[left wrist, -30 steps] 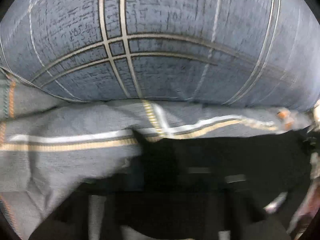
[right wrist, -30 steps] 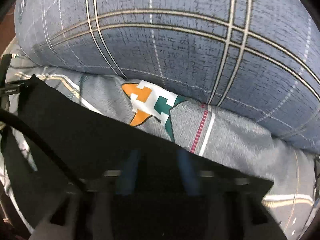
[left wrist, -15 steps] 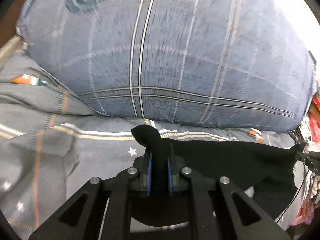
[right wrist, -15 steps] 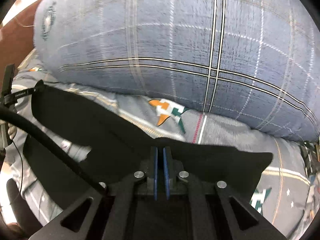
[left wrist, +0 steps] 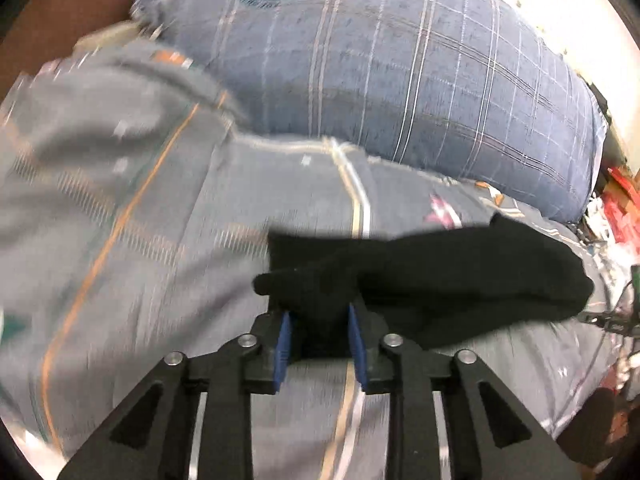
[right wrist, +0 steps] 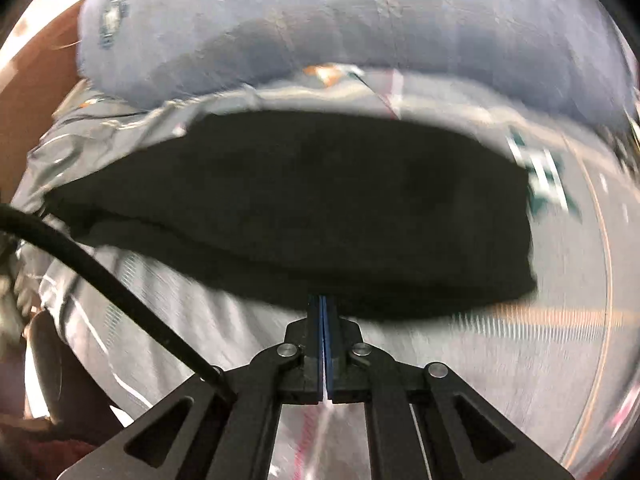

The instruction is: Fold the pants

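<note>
The black pants [left wrist: 452,276] lie folded on a grey patterned bedsheet [left wrist: 132,264]. In the left wrist view my left gripper [left wrist: 320,320] has its blue pads parted, with a bunched corner of the pants still sitting between them. In the right wrist view the pants [right wrist: 304,208] spread as a wide dark shape across the middle. My right gripper [right wrist: 322,308] has its blue pads pressed together at the near edge of the pants, apparently pinching the fabric edge. Both views are motion-blurred.
A large blue plaid pillow [left wrist: 420,60] lies behind the pants; it also shows in the right wrist view [right wrist: 340,20]. A black cable [right wrist: 104,276] crosses the lower left of the right wrist view. Clutter [left wrist: 616,208] lies at the bed's right edge.
Both grippers have pulled back and risen from the pillow. The left gripper's pads have opened from a tight pinch. The pants now lie lower and flatter on the sheet.
</note>
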`<state>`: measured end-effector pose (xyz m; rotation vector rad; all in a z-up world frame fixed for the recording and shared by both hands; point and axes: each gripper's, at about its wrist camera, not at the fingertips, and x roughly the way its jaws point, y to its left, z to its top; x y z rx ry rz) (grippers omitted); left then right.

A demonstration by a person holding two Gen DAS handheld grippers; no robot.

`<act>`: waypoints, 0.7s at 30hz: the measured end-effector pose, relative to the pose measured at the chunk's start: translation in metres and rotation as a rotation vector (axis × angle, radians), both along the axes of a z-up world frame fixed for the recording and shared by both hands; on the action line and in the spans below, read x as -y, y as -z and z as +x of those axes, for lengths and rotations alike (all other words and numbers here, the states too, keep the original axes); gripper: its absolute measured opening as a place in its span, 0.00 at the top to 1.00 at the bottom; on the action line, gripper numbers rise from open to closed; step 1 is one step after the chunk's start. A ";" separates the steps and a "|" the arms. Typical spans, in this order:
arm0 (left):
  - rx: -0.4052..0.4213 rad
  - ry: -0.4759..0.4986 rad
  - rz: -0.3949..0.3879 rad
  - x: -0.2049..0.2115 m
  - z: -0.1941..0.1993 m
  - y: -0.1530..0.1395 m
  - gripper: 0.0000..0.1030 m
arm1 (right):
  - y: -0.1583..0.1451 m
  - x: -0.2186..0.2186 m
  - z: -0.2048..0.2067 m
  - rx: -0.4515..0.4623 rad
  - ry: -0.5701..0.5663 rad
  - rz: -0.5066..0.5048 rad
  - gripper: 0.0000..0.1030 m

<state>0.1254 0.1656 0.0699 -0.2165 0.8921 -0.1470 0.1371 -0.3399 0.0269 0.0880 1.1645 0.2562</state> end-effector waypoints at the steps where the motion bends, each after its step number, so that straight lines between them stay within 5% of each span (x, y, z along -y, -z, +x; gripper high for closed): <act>1: -0.007 -0.012 -0.029 -0.006 -0.010 0.000 0.67 | 0.005 0.005 -0.007 -0.007 0.026 0.002 0.98; 7: -0.017 -0.134 -0.145 -0.045 -0.046 -0.001 0.59 | 0.002 0.017 -0.030 0.024 0.102 0.011 0.92; 9: -0.045 -0.163 -0.279 -0.063 -0.049 0.003 0.43 | -0.002 0.015 -0.032 0.033 0.117 0.026 0.85; 13: -0.086 -0.200 -0.612 -0.090 -0.045 0.017 0.40 | -0.003 0.007 -0.034 0.045 0.121 0.058 0.76; 15: -0.080 -0.230 -0.704 -0.103 -0.038 0.019 0.31 | 0.000 0.000 -0.034 0.041 0.108 0.068 0.76; 21: -0.077 -0.149 -0.494 -0.090 0.014 0.007 0.27 | 0.000 -0.030 -0.031 0.039 0.039 0.080 0.76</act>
